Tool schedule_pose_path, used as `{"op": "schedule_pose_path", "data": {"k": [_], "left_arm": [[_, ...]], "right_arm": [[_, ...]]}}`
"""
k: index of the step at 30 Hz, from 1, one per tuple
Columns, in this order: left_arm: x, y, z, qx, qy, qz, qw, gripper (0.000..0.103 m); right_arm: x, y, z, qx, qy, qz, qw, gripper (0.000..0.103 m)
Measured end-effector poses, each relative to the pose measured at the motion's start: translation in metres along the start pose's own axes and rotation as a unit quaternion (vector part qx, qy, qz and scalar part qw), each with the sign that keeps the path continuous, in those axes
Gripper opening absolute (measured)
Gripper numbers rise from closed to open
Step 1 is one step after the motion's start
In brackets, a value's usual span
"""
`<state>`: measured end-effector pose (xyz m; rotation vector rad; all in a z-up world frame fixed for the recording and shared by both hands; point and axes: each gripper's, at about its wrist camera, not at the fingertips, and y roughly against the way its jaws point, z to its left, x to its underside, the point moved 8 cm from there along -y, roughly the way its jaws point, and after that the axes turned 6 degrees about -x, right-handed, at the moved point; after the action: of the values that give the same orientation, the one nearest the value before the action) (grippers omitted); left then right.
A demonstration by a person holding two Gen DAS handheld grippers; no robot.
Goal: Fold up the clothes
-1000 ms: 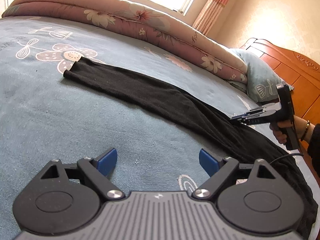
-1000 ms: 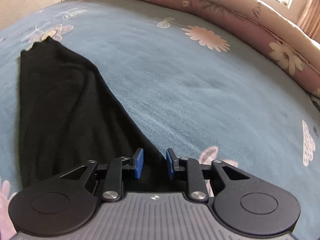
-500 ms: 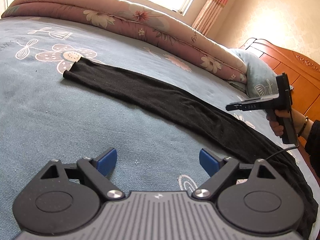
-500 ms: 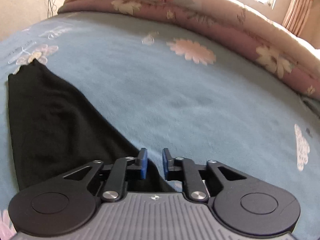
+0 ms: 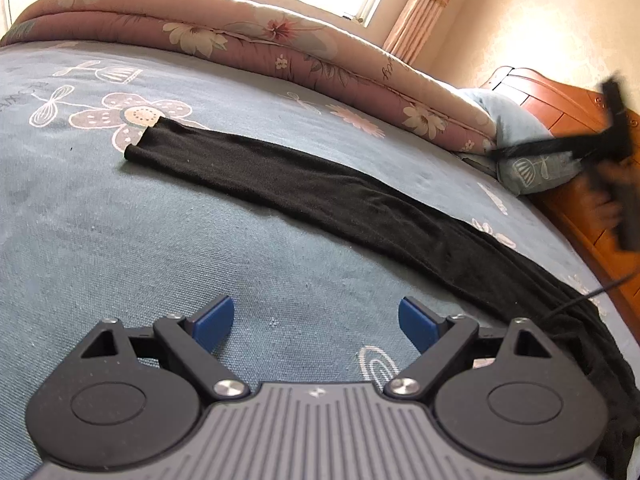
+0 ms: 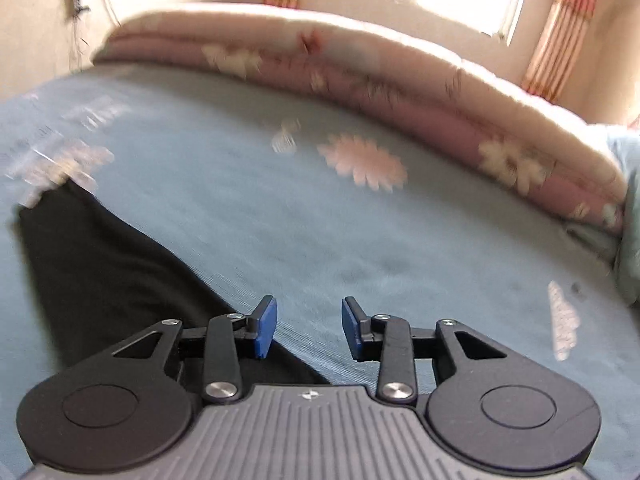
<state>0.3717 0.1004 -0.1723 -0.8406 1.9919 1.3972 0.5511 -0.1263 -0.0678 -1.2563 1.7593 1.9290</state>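
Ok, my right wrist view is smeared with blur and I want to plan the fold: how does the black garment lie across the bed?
Observer: The black garment lies as one long narrow strip. Its cuff end is flat on a flower print, and the other end widens into loose folds.
Operator: Is my right claw clear of it?
Observer: Yes. The right claw hangs in the air in front of the pillow, apart from the strip. Its jaws are opening with nothing between them.
Operator: And the left claw?
Observer: The left claw is wide open over bare sheet, short of the strip, holding nothing.
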Motion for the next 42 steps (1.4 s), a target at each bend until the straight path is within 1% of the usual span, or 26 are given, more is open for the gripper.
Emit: {"op": "schedule_pose_path", "data": {"k": [3,4,6,9,10,15,18,20,21,23,25,27,29,32,34,37,42], "left_arm": [[0.0,0.001,-0.003,-0.007,-0.008,0.003,0.9999,0.089],[0.0,0.003,-0.004,-0.01,-0.011,0.003,0.9999,0.089],[-0.001,0.006,-0.01,-0.014,-0.022,0.002,0.9997,0.089],[-0.004,0.018,-0.025,-0.002,-0.049,-0.017,0.9986,0.089],[-0.005,0.022,-0.03,0.003,-0.057,-0.024,0.9981,0.089],[-0.008,0.04,-0.052,0.033,-0.076,-0.044,0.9956,0.089],[-0.005,0.046,-0.067,0.045,-0.093,-0.048,0.9935,0.089],[-0.004,0.05,-0.078,0.054,-0.106,-0.05,0.9917,0.089],[-0.003,0.052,-0.083,0.058,-0.112,-0.052,0.9906,0.089],[-0.001,0.056,-0.094,0.066,-0.124,-0.053,0.9887,0.089],[0.002,0.06,-0.105,0.074,-0.134,-0.051,0.9868,0.089],[0.005,0.063,-0.115,0.084,-0.143,-0.047,0.985,0.089],[0.009,0.065,-0.125,0.101,-0.149,-0.038,0.983,0.089],[0.018,0.069,-0.14,0.126,-0.156,-0.024,0.9795,0.089],[0.026,0.071,-0.15,0.132,-0.171,-0.018,0.9762,0.089],[0.035,0.07,-0.164,0.132,-0.195,-0.013,0.9718,0.089],[0.049,0.067,-0.185,0.143,-0.212,0.002,0.9668,0.089]], "right_arm": [[-0.017,0.063,0.019,0.007,0.01,-0.026,1.0,0.052],[-0.022,0.082,0.025,0.01,0.016,-0.035,0.999,0.055],[-0.03,0.124,0.043,0.019,0.032,-0.05,0.998,0.055],[-0.036,0.183,0.069,0.046,0.071,-0.066,0.994,0.068],[-0.035,0.2,0.076,0.059,0.08,-0.069,0.993,0.069],[-0.017,0.278,0.105,0.117,0.119,-0.079,0.983,0.069],[-0.003,0.322,0.118,0.158,0.143,-0.083,0.973,0.069],[0.007,0.349,0.126,0.185,0.158,-0.085,0.966,0.071],[0.014,0.358,0.128,0.194,0.161,-0.082,0.964,0.075],[0.029,0.373,0.131,0.209,0.164,-0.077,0.961,0.077],[0.053,0.372,0.135,0.2,0.145,-0.063,0.967,0.077],[0.092,0.347,0.143,0.169,0.12,-0.02,0.978,0.076],[0.137,0.311,0.154,0.131,0.103,0.032,0.986,0.075],[0.206,0.259,0.173,0.083,0.068,0.106,0.988,0.074],[0.244,0.233,0.184,0.059,0.039,0.142,0.987,0.074],[0.276,0.215,0.191,0.04,-0.007,0.156,0.987,0.075],[0.305,0.206,0.19,0.051,-0.064,0.153,0.985,0.077]]}}
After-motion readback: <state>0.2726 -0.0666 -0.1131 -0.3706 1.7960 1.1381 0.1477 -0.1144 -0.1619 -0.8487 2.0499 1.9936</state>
